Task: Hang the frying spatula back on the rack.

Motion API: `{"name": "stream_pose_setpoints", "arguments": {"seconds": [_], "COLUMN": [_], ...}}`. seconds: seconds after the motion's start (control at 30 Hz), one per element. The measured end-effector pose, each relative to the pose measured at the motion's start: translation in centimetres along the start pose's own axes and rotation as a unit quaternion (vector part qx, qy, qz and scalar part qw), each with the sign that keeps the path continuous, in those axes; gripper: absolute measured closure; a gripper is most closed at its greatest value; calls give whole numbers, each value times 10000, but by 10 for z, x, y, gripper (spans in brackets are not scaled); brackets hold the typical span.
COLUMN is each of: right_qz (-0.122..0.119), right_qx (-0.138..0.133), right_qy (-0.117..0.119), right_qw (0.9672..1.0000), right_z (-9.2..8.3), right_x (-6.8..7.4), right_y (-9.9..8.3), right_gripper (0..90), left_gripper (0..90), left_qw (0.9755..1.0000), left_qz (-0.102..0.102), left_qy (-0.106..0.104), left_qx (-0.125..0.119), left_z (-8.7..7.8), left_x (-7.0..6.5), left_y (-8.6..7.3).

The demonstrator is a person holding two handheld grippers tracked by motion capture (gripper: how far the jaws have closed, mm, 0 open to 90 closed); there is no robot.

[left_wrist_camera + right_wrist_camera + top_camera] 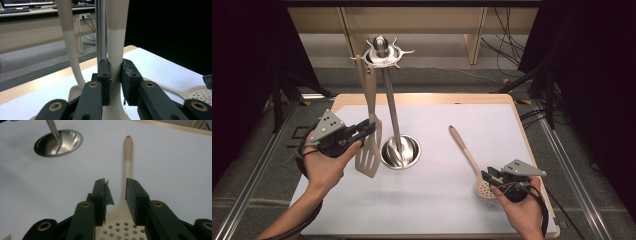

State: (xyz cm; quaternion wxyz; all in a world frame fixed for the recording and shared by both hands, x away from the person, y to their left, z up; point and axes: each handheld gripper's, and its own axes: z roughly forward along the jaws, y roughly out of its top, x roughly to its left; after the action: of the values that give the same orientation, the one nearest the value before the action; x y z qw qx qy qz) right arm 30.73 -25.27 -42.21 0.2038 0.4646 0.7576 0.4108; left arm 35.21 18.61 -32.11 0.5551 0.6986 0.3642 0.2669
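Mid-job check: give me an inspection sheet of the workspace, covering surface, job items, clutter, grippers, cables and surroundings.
Surface: white mat on a wood-edged table.
Job's things: slotted turner hangs from the steel utensil stand, blade low beside the stand's base; perforated spoon lies flat on the mat.
Clutter: nothing seen.
Grippers: left gripper shut on the turner's neck; right gripper open, jaws either side of the spoon's neck, above its bowl.
Cables: one trails from each gripper along the forearm; more lie on the floor beyond the table.
Surroundings: dark curtains on both sides, desk legs behind.
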Motion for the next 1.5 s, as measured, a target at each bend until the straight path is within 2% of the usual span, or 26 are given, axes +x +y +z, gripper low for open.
{"name": "stream_pose_setpoints", "arguments": {"seconds": [0.23, 0.3, 0.33, 0.37, 0.43, 0.47, 0.53, 0.6, 0.63, 0.67, 0.73, 0.77, 0.87, 0.97, 1.13, 1.23, 1.27, 1.3, 1.5], "right_qz": [2, -178, -124, 1, 0, -4, -247, -260, -150, -46, -28, -24, 30, 35, 39, -2, -133, -101, -116], "right_qx": [14, -82, -54, 20, -37, -38, -69, -66, -36, 13, 10, 5, 26, -4, -15, -10, -67, -46, -73], "right_qy": [-3, -22, -18, -3, 11, 8, -57, -58, -23, 13, 12, 12, 12, 19, 18, 7, 55, 64, 44], "right_qw": [10000, 9998, 9999, 10000, 10000, 10000, 9997, 9996, 9999, 10000, 10000, 10000, 10000, 10000, 10000, 10000, 9999, 9999, 9999], "right_z": [-1, 0, 0, -2, -1, -1, -1, -1, -1, -1, -1, -1, -1, 0, 0, 1, 2, 1, 2], "right_x": [1, -2, -2, 0, 0, 0, -4, -4, -2, 0, 1, 1, 2, 2, 2, 2, 0, 0, -1], "right_y": [-1, -2, -2, -2, -2, -2, -1, -1, -1, -1, -1, -1, 0, -1, -1, -1, -1, -1, -1], "right_gripper": [702, 701, 701, 701, 700, 700, 700, 700, 700, 700, 701, 701, 701, 701, 702, 702, 702, 702, 703], "left_gripper": [772, 760, 750, 729, 703, 700, 710, 722, 736, 793, 827, 852, 887, 893, 895, 895, 895, 895, 896], "left_qw": [10000, 10000, 9999, 9999, 9992, 9992, 9991, 9992, 9992, 9990, 9986, 9989, 9983, 9976, 9950, 9938, 9934, 9926, 9914], "left_qz": [10, 43, 59, 111, 378, 389, 400, 375, 353, 377, 426, 339, 343, 354, 404, 392, 391, 393, 396], "left_qy": [-19, -38, -44, -66, -87, -102, -129, -155, -165, -214, -235, -256, -336, -324, -378, -389, -384, -376, -354], "left_qx": [46, 57, 69, 71, -1, 3, -11, -45, -41, -106, -190, -185, -317, -494, -835, -962, -1011, -1084, -1196], "left_z": [7, 6, 6, 5, 3, 1, -2, -5, -7, -8, -11, -13, -16, -20, -22, -22, -22, -22, -20], "left_x": [-1, -1, -2, -2, -2, -3, -3, -4, -4, -4, -5, -8, -11, -13, -17, -17, -17, -17, -18], "left_y": [0, 0, 0, 1, 2, 3, 5, 8, 11, 14, 22, 25, 38, 50, 71, 81, 84, 90, 97]}}
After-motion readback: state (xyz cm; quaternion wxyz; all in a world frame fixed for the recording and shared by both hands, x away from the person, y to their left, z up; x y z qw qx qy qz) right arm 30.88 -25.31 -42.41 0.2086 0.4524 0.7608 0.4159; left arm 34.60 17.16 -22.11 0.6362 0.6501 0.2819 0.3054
